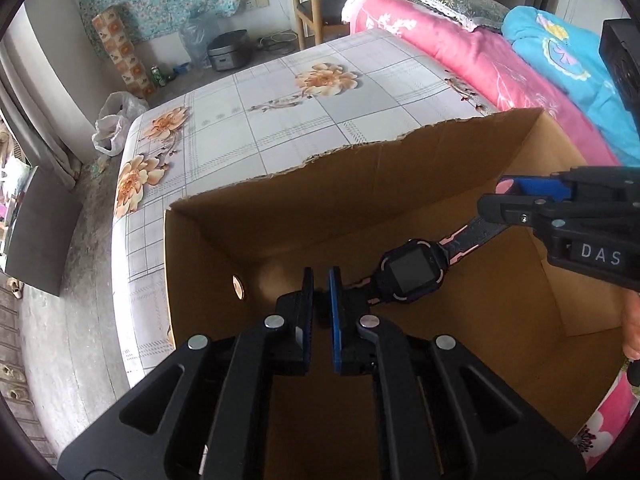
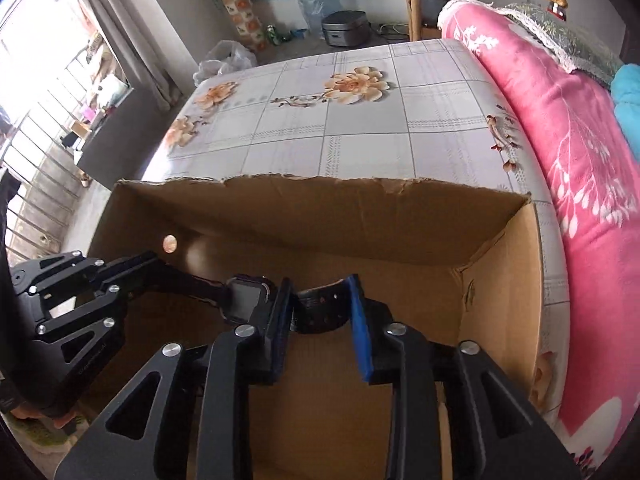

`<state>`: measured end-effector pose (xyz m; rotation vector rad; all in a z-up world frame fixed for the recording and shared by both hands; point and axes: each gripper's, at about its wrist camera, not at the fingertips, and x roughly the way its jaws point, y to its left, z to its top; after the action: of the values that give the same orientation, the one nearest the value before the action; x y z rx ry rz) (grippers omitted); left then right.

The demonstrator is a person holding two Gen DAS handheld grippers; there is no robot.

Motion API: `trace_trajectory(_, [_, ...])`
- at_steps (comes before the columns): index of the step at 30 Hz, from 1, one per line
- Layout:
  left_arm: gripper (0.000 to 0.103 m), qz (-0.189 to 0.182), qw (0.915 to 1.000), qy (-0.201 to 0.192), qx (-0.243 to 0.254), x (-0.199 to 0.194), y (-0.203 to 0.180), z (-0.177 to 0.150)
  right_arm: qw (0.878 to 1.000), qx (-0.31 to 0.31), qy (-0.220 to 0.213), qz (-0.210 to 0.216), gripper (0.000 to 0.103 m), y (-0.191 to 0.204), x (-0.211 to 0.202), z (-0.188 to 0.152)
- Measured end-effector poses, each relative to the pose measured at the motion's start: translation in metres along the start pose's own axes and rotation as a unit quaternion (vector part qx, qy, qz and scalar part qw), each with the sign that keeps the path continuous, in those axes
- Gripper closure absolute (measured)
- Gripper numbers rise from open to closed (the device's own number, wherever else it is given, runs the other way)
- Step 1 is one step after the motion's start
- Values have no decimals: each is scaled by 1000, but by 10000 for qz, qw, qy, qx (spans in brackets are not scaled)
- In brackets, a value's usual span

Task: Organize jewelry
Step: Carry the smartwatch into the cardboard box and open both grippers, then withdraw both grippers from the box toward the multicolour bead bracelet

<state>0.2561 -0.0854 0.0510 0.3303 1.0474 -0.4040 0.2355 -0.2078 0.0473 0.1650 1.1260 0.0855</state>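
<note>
A black smartwatch with pink trim hangs stretched above the inside of an open cardboard box. My left gripper is shut on one strap end, its pads almost together. From the right, my right gripper reaches in at the other strap end. In the right wrist view the watch sits just left of my right gripper. Its jaws stand well apart, and the curled strap lies loosely across the gap. The left gripper comes in from the left. A torn rim tops the box's far wall.
The box sits on a bed with a grey floral sheet. A pink blanket and a blue one lie along the right. On the floor beyond are a plastic bag, a rice cooker and a wooden chair.
</note>
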Motion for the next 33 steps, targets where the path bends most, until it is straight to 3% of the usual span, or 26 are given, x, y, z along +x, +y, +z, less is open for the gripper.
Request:
trace_trajectory(2, [80, 15, 9999, -111, -1, -4, 1, 1, 9994, -153, -107, -306, 68, 2, 0, 1])
trace_trajectory(4, [73, -14, 9996, -282, -84, -11, 5, 3, 9981, -295, -227, -487, 68, 4, -6, 0])
trace_trajectory(9, [63, -126, 9973, -677, -250, -40, 17, -1, 9967, -261, -586, -490, 68, -4, -39, -6])
trace_trajectory(14, [35, -141, 9933, -1080, -383, -81, 31, -25, 9917, -163, -1142, -572, 67, -20, -88, -24])
trace_trajectory(16, [25, -169, 9908, -1208, -591, -93, 42, -43, 9892, -5, -1358, -547, 59, -31, -106, -38])
trace_trajectory(21, [22, -754, 9822, -987, -1412, -83, 71, -94, 9854, 647, -1512, -440, 55, -70, -123, -87])
trace_trajectory(28, [23, -2036, 9586, -369, -1958, -41, 59, -127, 9870, 1323, -843, 346, 55, -95, -83, -130])
trace_trajectory(31, [23, -1995, 9594, -386, -1957, -44, 48, -133, 9881, 1201, -679, 678, 63, -82, -77, -139])
trace_trajectory(33, [23, -2072, 9564, -363, -2025, -45, 48, -136, 9918, 993, -720, 350, 63, -72, -79, -143])
